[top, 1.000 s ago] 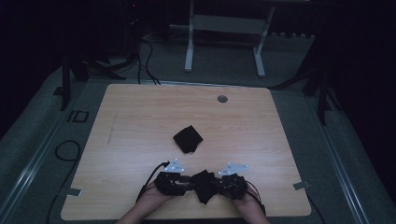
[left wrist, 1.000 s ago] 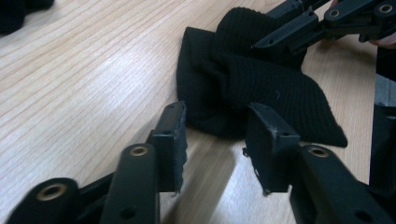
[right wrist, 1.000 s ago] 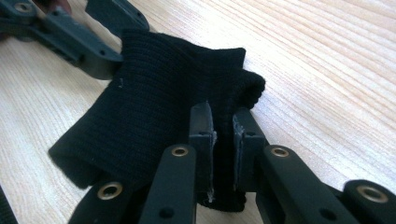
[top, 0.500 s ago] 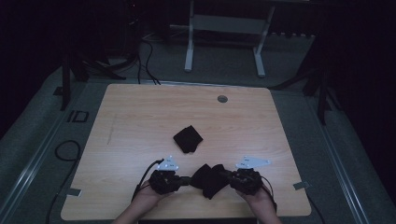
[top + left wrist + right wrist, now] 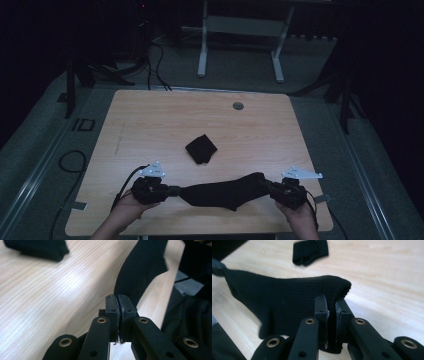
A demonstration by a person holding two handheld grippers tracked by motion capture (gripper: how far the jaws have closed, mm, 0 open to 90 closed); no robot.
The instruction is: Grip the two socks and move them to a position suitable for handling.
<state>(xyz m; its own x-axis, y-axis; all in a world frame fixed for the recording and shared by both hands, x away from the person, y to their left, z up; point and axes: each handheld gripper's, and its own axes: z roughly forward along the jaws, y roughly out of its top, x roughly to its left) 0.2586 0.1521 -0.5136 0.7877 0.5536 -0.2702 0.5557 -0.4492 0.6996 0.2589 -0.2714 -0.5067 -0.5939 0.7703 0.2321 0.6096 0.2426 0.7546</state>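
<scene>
A black knitted cloth [image 5: 225, 191] hangs stretched between both grippers over the table's near edge. My left gripper [image 5: 176, 190] is shut on its left end; in the left gripper view the pads [image 5: 124, 307] pinch a thin edge of the black cloth [image 5: 142, 267], and the jaws closed on it within the last second. My right gripper [image 5: 269, 186] is shut on the other end, with the black cloth [image 5: 287, 302] bunched between its jaws. A second, folded black cloth [image 5: 201, 149] lies near the table's middle, apart from both grippers.
The wooden table [image 5: 150, 125] has a round grommet hole [image 5: 238, 106] near its far edge. Cables [image 5: 70, 162] lie on the floor to the left. A metal frame [image 5: 240, 30] stands beyond the table.
Both grippers have moved apart, left one leftward and right one rightward, and risen a little. The bunched black cloth between them is now pulled out into a long strip.
</scene>
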